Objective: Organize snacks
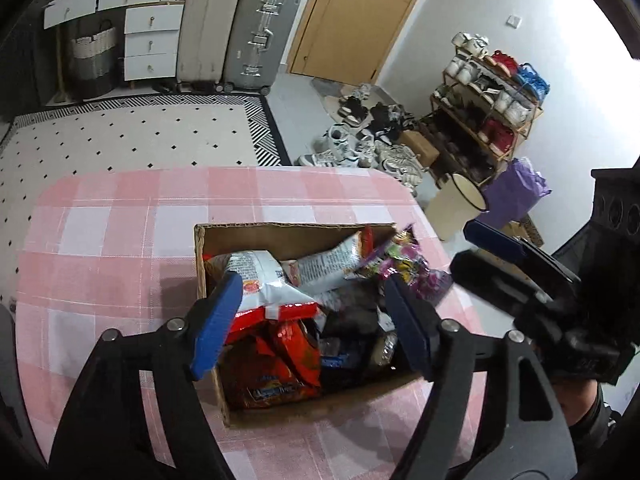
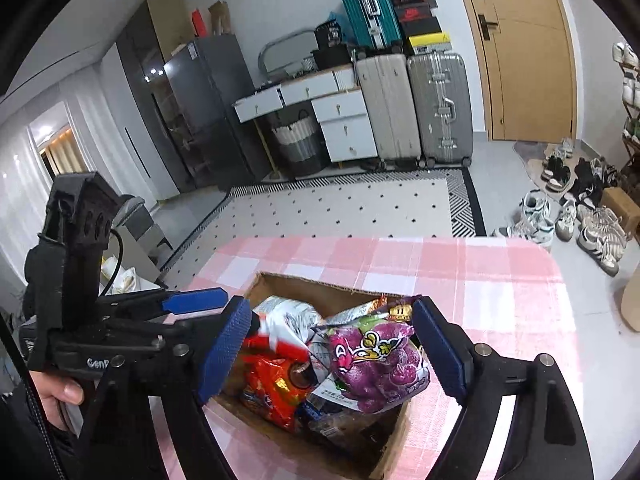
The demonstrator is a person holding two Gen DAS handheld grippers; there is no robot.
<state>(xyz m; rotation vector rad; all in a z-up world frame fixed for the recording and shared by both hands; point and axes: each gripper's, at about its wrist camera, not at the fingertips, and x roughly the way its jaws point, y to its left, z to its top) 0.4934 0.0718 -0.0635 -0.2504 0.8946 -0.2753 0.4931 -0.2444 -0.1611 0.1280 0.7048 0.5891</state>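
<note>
Snack packets heaped in the brown cardboard box (image 1: 296, 236) at frame centre: both my left gripper (image 1: 308, 320) and right gripper (image 2: 336, 352) hang released, so I'd settle the glossy purple grape bag (image 2: 376, 364) flat.

Black gripper (image 1: 312, 316) frames, ribbed blue pads (image 1: 216, 320), silver screws (image 1: 176, 324)

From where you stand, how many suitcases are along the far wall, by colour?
teal suitcase: 1
beige suitcase: 1
silver suitcase: 1
Total: 3
</note>
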